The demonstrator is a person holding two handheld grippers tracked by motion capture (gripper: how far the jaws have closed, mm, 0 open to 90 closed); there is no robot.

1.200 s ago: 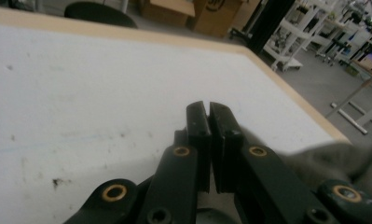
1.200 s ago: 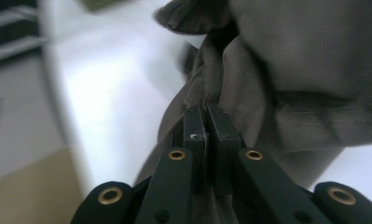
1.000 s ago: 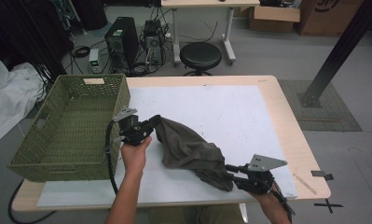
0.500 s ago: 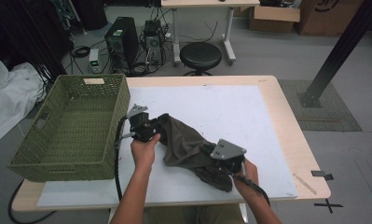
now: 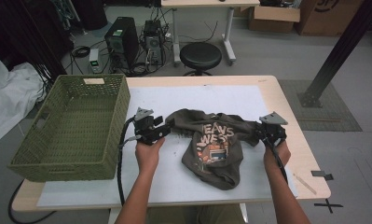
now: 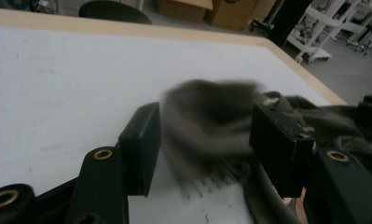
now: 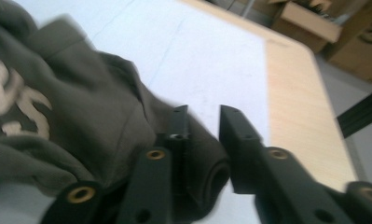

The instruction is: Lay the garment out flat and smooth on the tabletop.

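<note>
An olive-brown T-shirt (image 5: 215, 144) lay spread across the middle of the high view on the white mat (image 5: 202, 98) that covered the table (image 5: 293, 140), its printed front facing up and its lower part bunched toward the bottom of the frame. One shoulder end of the shirt reached left to the left tool (image 5: 159, 130), the other reached right to the right tool (image 5: 269, 133), so the cloth stretched between the two.

In the left gripper view the left tool (image 6: 202, 140) had just been opening: its two black jaws stood well apart, and a blurred fold of the T-shirt (image 6: 207, 121) lay between them without either pad pressing on it, so that tool was released. In the right gripper view the right tool (image 7: 204, 140) had a rolled edge of the T-shirt (image 7: 81, 121) bunched around its left jaw and reaching into the gap; its jaws had also just been opening, with bare mat showing between their tips. I could not tell whether the pads pressed the cloth lower down.

A green woven basket (image 5: 72, 126) sat at the left of the high view, just beside the left hand (image 5: 148, 151) and apart from the shirt. The right hand (image 5: 276, 154) was near the right edge of the mat.
</note>
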